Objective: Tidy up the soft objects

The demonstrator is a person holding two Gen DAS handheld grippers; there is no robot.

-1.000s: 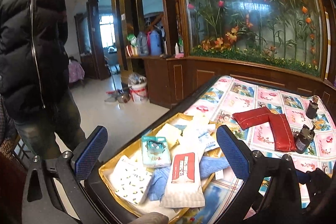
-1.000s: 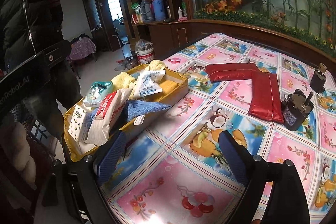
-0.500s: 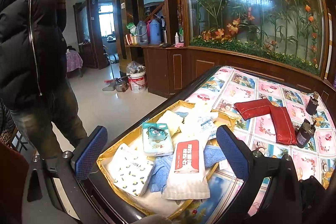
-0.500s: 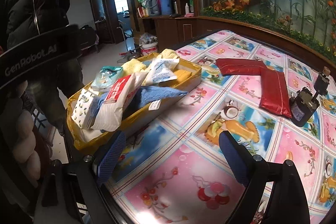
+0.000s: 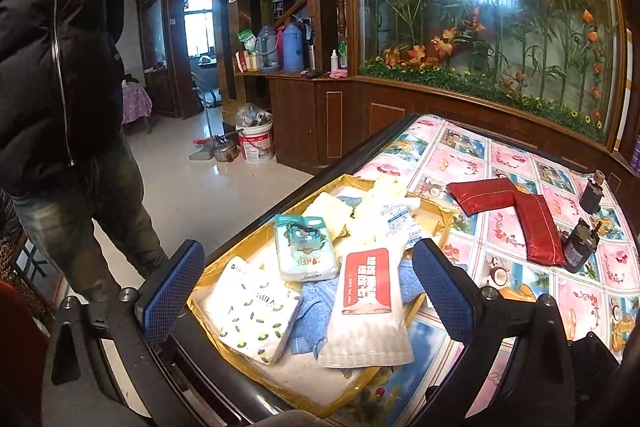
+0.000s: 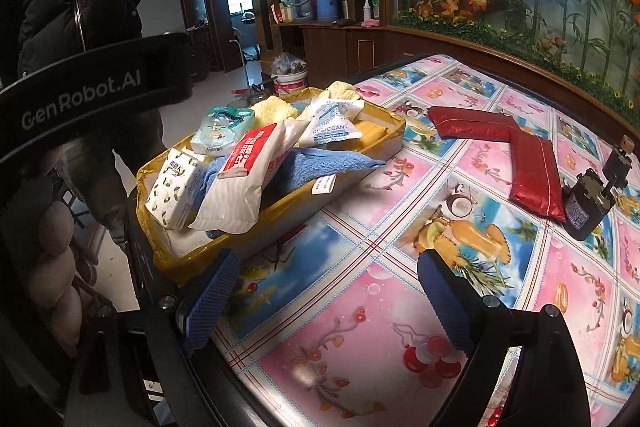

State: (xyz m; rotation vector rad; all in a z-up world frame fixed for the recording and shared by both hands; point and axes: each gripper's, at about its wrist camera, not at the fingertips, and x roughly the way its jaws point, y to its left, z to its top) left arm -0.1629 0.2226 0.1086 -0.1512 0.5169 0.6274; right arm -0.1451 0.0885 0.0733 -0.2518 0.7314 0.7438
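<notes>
Left wrist view, tray [image 5: 434,213] of soft packs between spread jaws, right jaws spread

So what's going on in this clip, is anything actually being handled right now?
Nothing is held at this moment. Both the left gripper and right gripper are open and empty, above the near edge of the table. The yellow tray is piled with soft items: tissue packs, a blue towel and a desiccant bag. Two red pouches lie outside it on the tablecloth, beside two small motors.

Black tool [image 5: 308,293], blue mesh pads [image 5: 172,291], silver screws.
</notes>
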